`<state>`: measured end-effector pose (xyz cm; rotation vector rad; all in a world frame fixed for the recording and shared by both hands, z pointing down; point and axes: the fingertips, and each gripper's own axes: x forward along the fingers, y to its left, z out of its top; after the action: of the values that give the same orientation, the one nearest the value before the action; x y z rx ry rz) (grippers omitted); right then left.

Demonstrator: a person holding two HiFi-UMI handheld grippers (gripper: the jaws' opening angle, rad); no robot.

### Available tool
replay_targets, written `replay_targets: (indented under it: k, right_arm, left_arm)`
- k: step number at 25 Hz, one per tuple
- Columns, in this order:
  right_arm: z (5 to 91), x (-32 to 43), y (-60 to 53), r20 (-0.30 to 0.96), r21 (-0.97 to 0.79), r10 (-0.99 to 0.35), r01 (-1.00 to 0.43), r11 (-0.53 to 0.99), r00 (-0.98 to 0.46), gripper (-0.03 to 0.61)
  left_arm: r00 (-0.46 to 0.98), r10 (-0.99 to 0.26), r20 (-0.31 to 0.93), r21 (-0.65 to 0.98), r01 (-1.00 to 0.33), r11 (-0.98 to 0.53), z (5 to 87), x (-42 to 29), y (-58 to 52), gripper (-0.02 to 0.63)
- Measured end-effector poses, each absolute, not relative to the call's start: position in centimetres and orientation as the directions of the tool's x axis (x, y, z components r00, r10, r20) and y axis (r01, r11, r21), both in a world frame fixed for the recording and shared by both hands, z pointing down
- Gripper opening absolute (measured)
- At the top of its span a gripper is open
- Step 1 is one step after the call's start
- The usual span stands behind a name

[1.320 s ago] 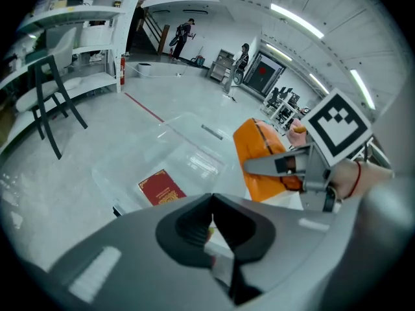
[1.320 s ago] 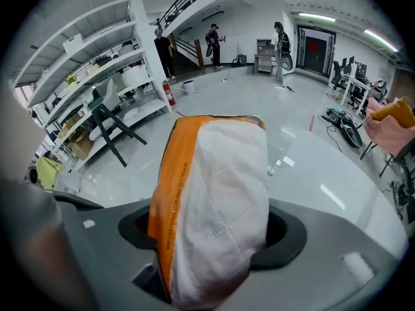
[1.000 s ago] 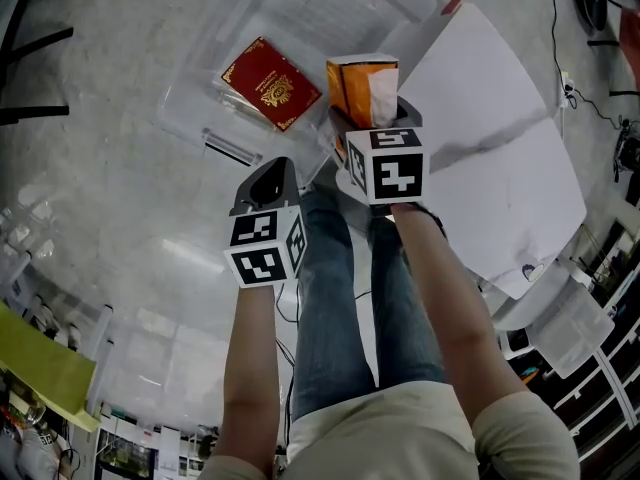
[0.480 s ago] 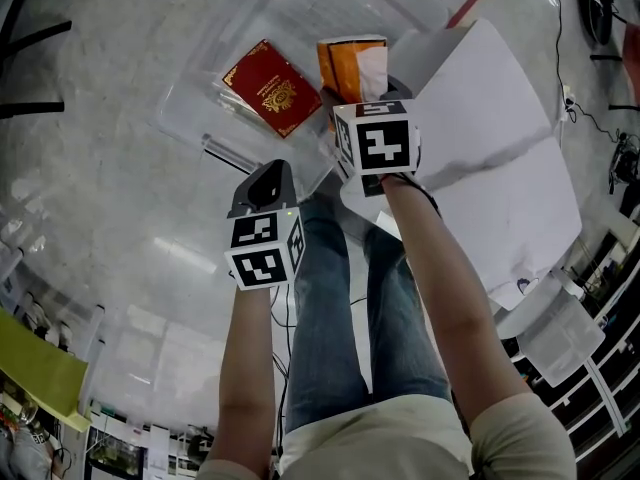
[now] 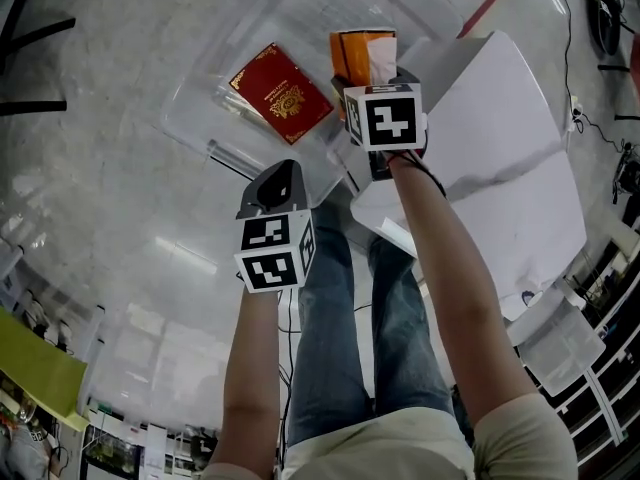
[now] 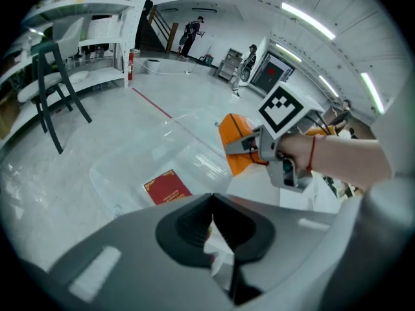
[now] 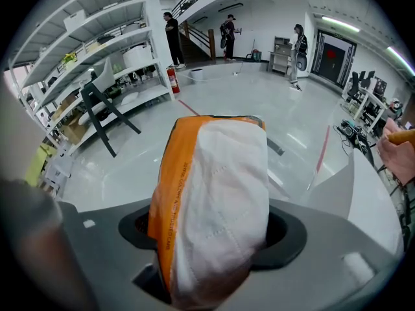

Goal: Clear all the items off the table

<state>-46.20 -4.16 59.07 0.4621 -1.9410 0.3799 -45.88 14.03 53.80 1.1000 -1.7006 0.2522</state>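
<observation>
Bright even light from ceiling strips (image 6: 308, 21), glare streaks on the glossy floor (image 5: 185, 253), heavy fisheye bending, dark corners, soft foreground.

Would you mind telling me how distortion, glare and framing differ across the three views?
Head view: wide-angle curving at the edges, bright reflections on the clear bin. Left gripper view: strong fisheye, black corners. Right gripper view: same fisheye; the tissue pack fills the centre.

Dark chair (image 7: 106, 102) beside white shelving (image 7: 97, 28)
</observation>
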Motion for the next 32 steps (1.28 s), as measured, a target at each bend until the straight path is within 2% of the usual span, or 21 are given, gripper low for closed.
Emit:
replay_targets:
  k: [26, 32]
  right_arm:
    - [71.8, -48.9, -0.6, 0.955, -0.031, -0.083, -0.375, 0.926, -0.284, 0.360]
    - [74.0, -48.3, 0.2, 0.968, -0.050, -0.059, -0.417, 0.908, -0.243, 0.360]
  left_arm:
    - [-0.020, -0.526, 0.850, 0.337, -0.747, 0.573, 58.5, -47.7, 16.4, 0.009]
    - [-0.023, -0.519, 0.855, 0.333, -0.742, 0.581, 59.7, -48.6, 16.6, 0.009]
